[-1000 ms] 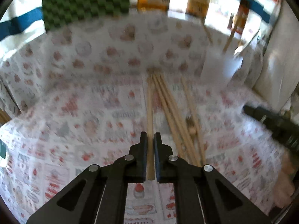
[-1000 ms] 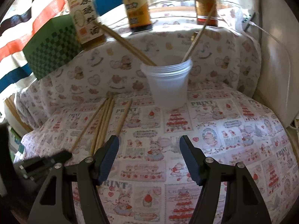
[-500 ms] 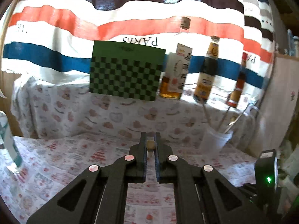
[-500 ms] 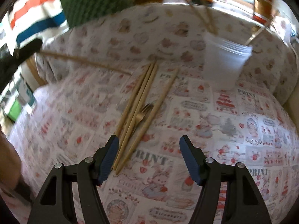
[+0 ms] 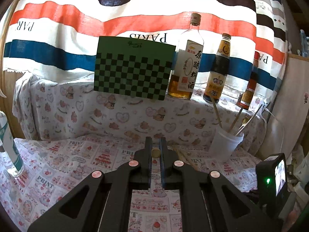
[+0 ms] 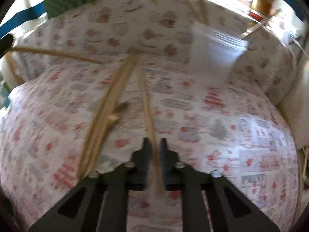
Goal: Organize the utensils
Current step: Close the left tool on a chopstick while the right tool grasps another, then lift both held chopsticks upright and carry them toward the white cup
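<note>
Since a second ago the left gripper [image 5: 155, 145] has lifted its chopstick [image 5: 155, 152] clear, jaws clamped on it end-on, while the right gripper [image 6: 154, 147] dropped and its jaws have just been closing around a single chopstick [image 6: 146, 104] on the table [image 6: 251, 135], lengthwise between them. The cup [image 6: 218, 58] stands ahead to the right, nearer the right hand.

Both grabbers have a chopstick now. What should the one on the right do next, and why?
Probably lift it. The right gripper has just been closing, and its jaws now pinch one chopstick that lies on the tablecloth apart from the bundle. The plastic cup, already holding utensils, stands up and to the right, so raising the stick clear comes first.
</note>
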